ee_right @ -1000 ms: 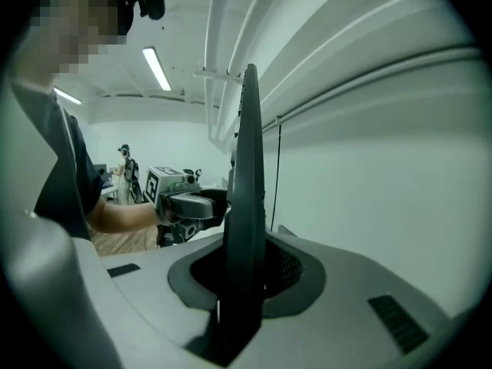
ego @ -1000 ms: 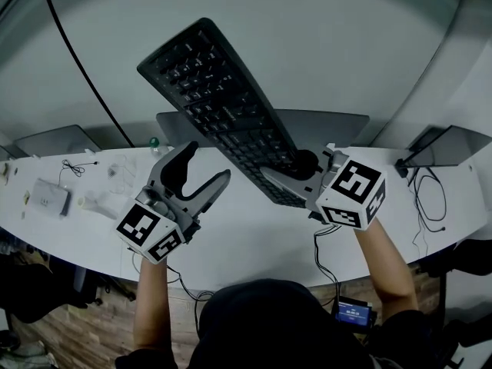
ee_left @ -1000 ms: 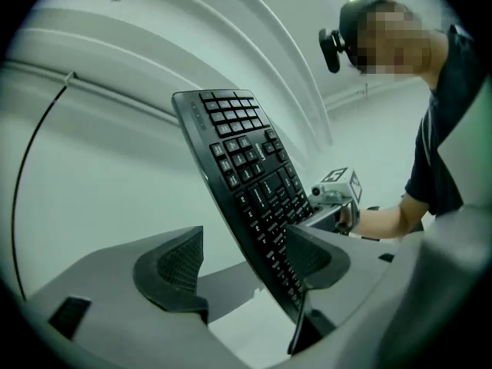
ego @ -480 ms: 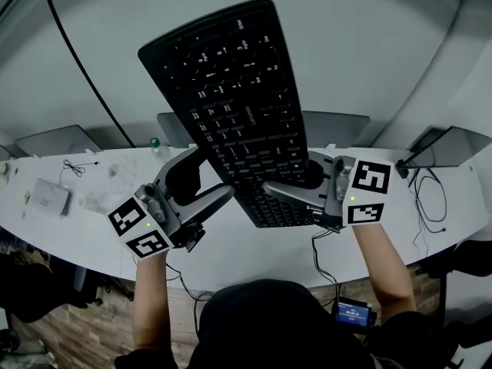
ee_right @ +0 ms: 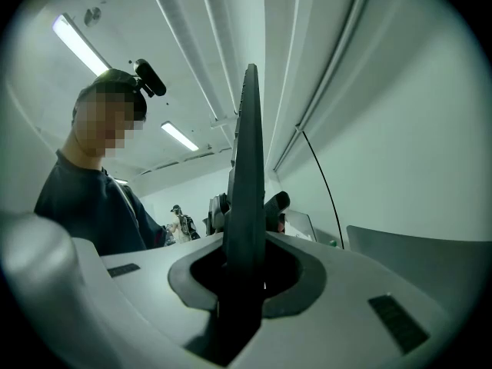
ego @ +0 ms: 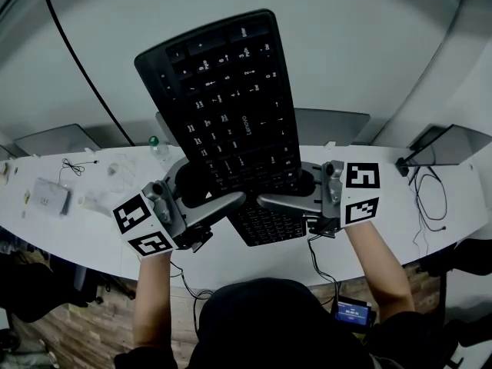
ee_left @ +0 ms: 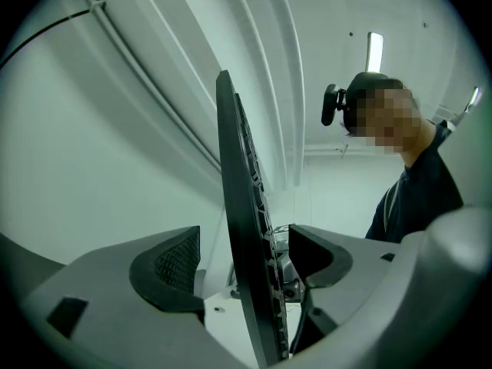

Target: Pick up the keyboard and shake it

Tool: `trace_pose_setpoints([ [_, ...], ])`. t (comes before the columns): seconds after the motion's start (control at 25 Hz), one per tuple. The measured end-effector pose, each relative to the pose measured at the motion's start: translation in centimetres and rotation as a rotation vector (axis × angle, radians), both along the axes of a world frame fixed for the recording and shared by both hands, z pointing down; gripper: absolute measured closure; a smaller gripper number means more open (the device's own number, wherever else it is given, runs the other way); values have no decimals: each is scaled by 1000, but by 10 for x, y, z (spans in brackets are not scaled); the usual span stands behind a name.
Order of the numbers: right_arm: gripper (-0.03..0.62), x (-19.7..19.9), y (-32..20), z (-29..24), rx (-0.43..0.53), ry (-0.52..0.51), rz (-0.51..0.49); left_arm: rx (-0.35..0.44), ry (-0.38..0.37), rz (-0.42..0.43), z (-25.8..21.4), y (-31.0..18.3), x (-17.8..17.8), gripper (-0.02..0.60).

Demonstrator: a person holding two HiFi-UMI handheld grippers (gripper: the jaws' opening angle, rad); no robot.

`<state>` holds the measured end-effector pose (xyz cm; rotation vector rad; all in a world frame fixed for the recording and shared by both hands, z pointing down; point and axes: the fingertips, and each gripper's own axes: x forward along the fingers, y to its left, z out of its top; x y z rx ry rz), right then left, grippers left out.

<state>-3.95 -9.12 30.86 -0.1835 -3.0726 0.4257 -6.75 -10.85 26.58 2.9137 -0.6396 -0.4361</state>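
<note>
The black keyboard (ego: 231, 114) is lifted off the desk and stands on its short end, keys facing me. My right gripper (ego: 297, 191) is shut on its lower right edge; in the right gripper view the keyboard (ee_right: 247, 167) shows edge-on, clamped in my right gripper (ee_right: 244, 283). My left gripper (ego: 204, 191) straddles the lower left edge with its jaws wide. In the left gripper view the keyboard (ee_left: 238, 221) stands edge-on inside my left gripper (ee_left: 242, 264), with a clear gap to the ribbed left pad (ee_left: 173, 264). The keyboard's bottom end is hidden behind the jaws.
A white curved desk (ego: 92, 237) lies below, with a small white box (ego: 48, 197), a thin cable (ego: 75, 166) and a green-capped bottle (ego: 155, 143). Dark monitors stand at the left (ego: 54, 139), middle (ego: 330, 125) and right (ego: 450, 144). Cables (ego: 427, 198) hang at the right.
The keyboard has swung from a leftward tilt to nearly upright with its keys toward me. My left gripper has moved right so that its jaws straddle the lower left edge.
</note>
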Motion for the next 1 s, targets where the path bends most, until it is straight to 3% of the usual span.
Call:
trace_pose_setpoints([
  [0.28,507,3,4,0,-46,1,-51,-13,10,40,-8,-5,26,221],
  [0.6,507,0,6,3,-93,-21,-69,-12,2,52,-7,-5,27,222],
  [0.64,507,1,5,3,-99,-23,-68,-8,0,57,-6,-4,28,238],
  [0.76,507,3,2,4,-112,-25,-64,14,-6,70,-5,-1,33,387],
  [1.0,507,0,1,10,-129,-30,-64,10,-26,95,-1,0,35,451],
])
